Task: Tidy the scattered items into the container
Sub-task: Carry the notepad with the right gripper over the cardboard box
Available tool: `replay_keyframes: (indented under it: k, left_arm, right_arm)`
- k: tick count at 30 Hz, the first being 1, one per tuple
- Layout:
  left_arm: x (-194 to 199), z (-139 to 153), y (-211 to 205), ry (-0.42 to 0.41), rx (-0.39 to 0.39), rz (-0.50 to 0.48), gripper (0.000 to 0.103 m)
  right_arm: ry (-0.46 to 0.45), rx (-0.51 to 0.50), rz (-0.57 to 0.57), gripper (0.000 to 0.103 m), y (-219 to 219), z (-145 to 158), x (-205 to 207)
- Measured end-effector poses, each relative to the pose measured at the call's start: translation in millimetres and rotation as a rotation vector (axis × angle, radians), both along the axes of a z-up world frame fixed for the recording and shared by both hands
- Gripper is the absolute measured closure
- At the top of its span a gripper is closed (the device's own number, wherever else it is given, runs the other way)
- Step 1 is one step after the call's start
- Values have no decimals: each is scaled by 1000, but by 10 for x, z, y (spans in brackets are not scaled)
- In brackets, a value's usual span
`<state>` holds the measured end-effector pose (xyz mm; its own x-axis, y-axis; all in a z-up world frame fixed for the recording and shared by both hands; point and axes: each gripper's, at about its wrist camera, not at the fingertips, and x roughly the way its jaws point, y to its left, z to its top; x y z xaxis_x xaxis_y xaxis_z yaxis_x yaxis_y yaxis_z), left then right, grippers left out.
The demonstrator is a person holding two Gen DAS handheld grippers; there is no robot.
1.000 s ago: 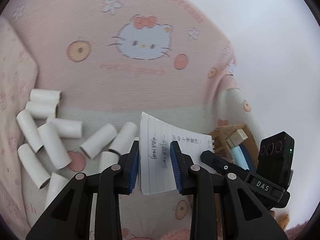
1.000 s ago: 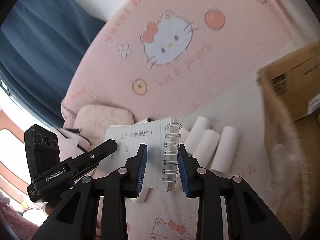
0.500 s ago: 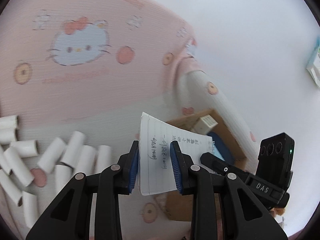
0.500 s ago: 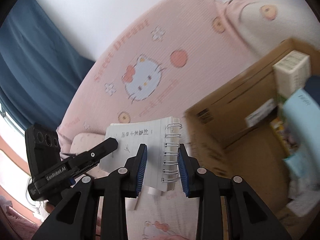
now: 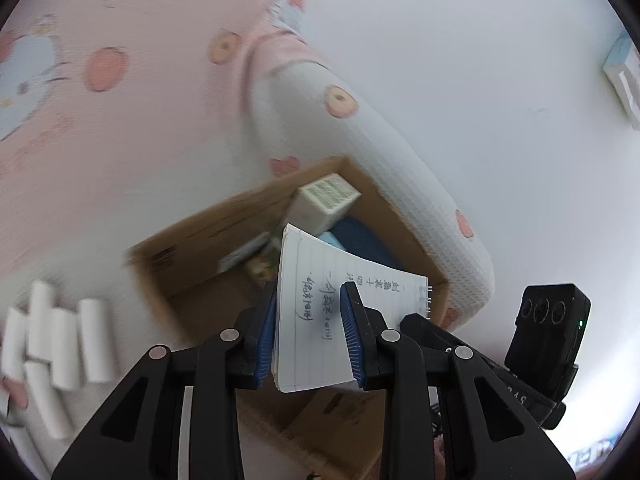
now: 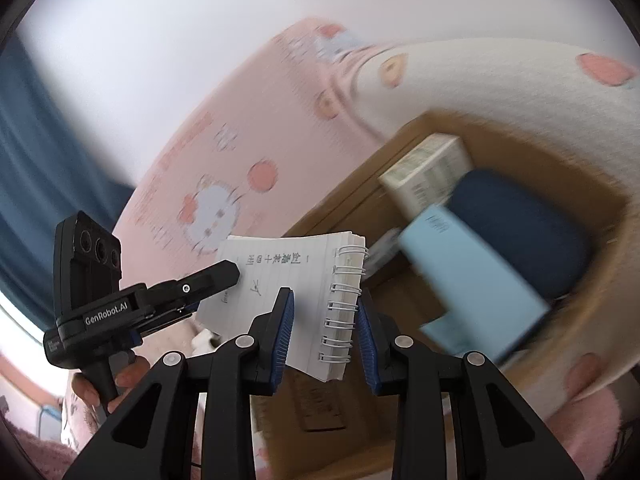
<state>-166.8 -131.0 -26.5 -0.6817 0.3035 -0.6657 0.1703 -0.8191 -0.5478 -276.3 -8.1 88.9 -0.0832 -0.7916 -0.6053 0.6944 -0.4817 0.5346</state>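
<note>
I clamp the notebook [image 5: 340,312] from both ends, left gripper [image 5: 308,336] on its loose edge, right gripper [image 6: 324,334] at the spiral, above the box [image 5: 224,216]. Uneven release could drop it across the box's near rim, and loose pages may fold.

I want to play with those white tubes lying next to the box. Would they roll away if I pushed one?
The white tubes look round and smooth, so a sideways push would probably roll one across the pink sheet. They seem hollow, like cardboard, so likely light and easy to squash. They lie bunched together, so neighbours may stop a roll.
</note>
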Motion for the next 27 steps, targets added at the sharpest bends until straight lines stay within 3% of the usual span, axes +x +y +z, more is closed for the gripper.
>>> replay_keyframes:
  k: [8, 13, 21, 27]
  left_arm:
    - [-792, -160, 192, -78, 120, -157, 70]
    - [-1127, -302, 296, -124, 145, -219, 70]
    - [-1603, -537, 313, -195, 261, -254, 69]
    - [-1758, -655, 274, -217, 286, -247, 68]
  right_arm:
    - [30, 59, -123, 75, 281, 69, -387]
    - [45, 143, -148, 75, 312, 60, -588]
    - [109, 306, -170, 75, 228, 79, -734]
    - [126, 442, -128, 74, 101, 29, -790]
